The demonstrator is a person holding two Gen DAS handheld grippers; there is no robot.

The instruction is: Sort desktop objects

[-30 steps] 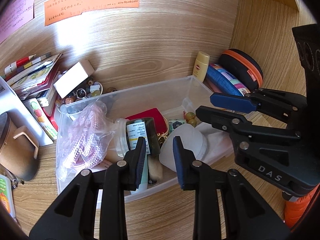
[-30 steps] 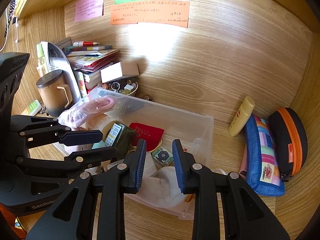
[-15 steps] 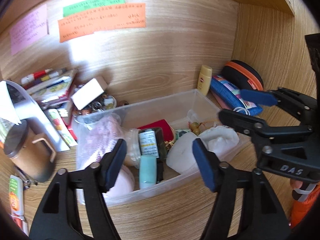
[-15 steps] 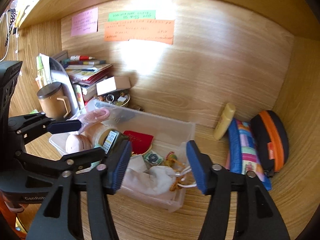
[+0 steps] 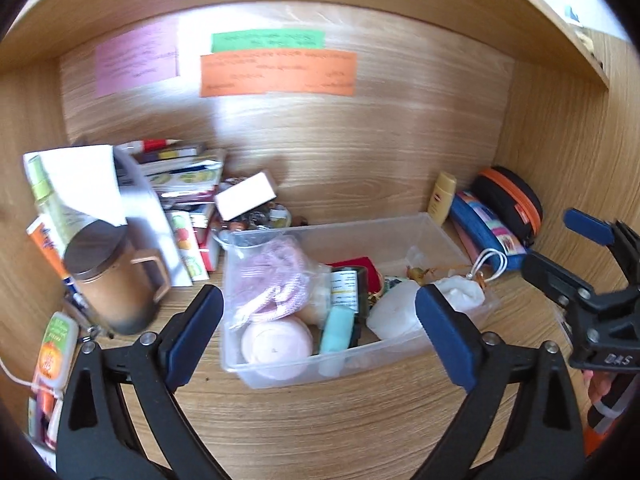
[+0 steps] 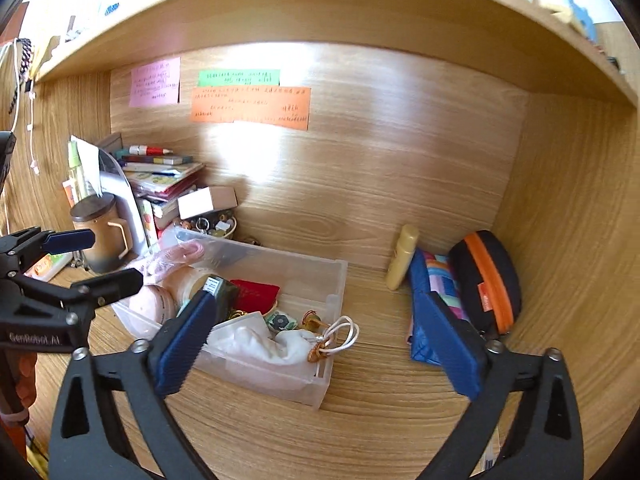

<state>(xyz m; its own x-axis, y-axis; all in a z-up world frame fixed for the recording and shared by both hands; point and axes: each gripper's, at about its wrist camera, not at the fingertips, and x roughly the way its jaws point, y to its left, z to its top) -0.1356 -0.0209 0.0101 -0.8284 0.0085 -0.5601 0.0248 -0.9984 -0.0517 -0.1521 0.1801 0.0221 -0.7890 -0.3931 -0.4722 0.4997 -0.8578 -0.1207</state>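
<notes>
A clear plastic bin (image 5: 404,226) (image 6: 296,264) sits on the wooden desk, filled with a pink knit pouch (image 5: 272,280), a round pink case (image 5: 276,342), a dark bottle (image 5: 348,284), a red pouch (image 6: 256,294) and a white drawstring bag (image 5: 460,292) (image 6: 288,346). My left gripper (image 5: 320,334) is wide open and empty, held in front of the bin. My right gripper (image 6: 320,344) is wide open and empty, in front of the bin's right end. Each gripper shows at the edge of the other's view.
A brown lidded mug (image 5: 112,284) and a stack of books (image 5: 180,176) stand left of the bin, with a small white box (image 5: 246,196) on a bowl of trinkets. A yellow tube (image 6: 402,256), a striped blue pouch (image 6: 434,292) and a black-orange case (image 6: 486,280) lie right.
Both grippers have opened from nearly shut to wide open and have pulled back from the bin, leaving its contents in place.
</notes>
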